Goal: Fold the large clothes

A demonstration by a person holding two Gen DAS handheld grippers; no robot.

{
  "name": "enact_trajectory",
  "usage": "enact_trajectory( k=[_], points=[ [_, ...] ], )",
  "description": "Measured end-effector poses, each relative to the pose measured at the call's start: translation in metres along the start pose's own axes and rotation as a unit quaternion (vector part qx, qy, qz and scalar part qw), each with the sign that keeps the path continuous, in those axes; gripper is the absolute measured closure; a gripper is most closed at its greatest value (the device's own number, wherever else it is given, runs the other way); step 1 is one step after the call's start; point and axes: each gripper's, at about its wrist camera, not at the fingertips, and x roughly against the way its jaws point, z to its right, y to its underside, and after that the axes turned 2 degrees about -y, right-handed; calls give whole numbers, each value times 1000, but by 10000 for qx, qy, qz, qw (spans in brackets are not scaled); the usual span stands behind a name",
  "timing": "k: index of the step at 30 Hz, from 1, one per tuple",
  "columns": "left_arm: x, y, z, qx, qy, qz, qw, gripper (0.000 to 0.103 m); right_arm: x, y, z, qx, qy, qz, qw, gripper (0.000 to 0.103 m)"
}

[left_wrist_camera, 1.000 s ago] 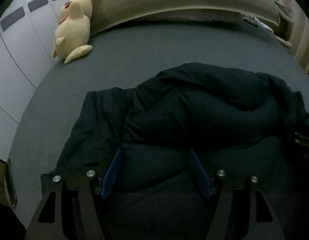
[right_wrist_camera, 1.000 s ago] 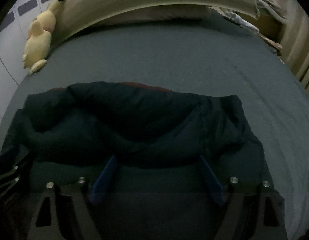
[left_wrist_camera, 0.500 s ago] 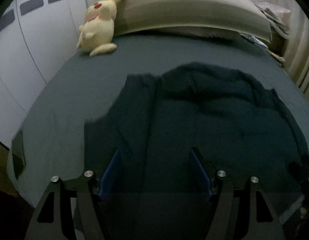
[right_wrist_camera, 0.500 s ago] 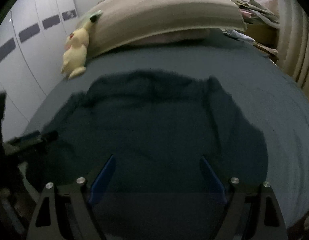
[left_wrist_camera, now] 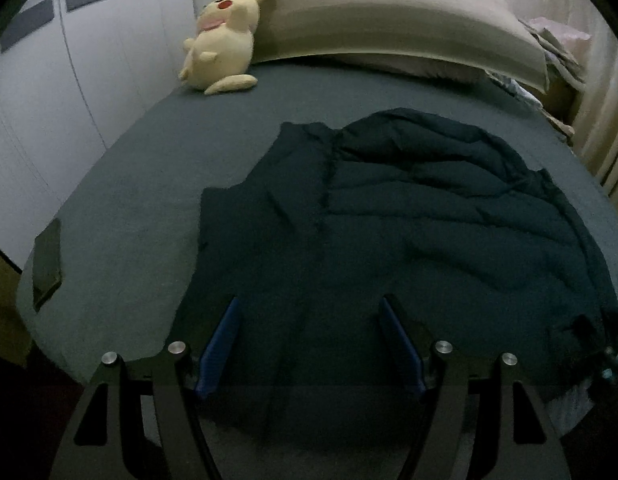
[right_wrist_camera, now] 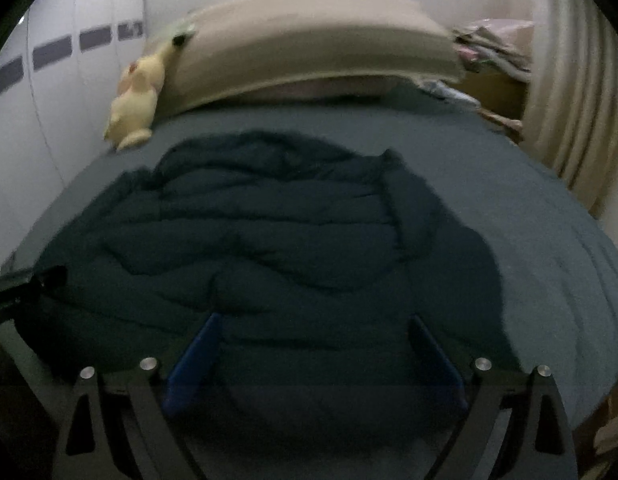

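Dark padded jacket (left_wrist_camera: 429, 220) spread on the grey bed (left_wrist_camera: 129, 208).
Left gripper (left_wrist_camera: 309, 344) and right gripper (right_wrist_camera: 313, 360) hang above its near edge, jaws wide apart, holding nothing.

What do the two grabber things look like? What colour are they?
Both look alike. The left gripper and right gripper have black frames with triangle cut-outs, round silver bolts, and two flat blue fingers. No cables, labels or sleeves show.

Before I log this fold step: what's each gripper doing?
Left gripper: open, holding nothing, above the dark jacket.
Right gripper: open, holding nothing, above the same jacket.
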Motion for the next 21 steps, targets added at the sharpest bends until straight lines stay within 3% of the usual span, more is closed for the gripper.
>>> enact_trajectory(
  k=[4,8,11,14,16,21],
  points=[
    [-13,14,-10,95,-3,-167,9998,28,-5,11,26,-545,99,-196,9983,7],
    [-5,13,-12,131,70,-162,9998,28,-12,8,27,-509,143,-365,9979,7],
    [17,12,-13,181,223,35,9996,28,11,-5,21,-469,-52,-205,9987,7],
    [51,19,-7,117,349,343,9987,26,35,-9,8,-350,-300,-322,9984,7],
    [73,22,-2,14,445,532,9976,17,52,-5,-3,-209,-443,-361,9981,7],
    [114,33,9,-210,443,780,9957,12,89,17,-16,-273,-747,-538,9954,7]
  ],
)
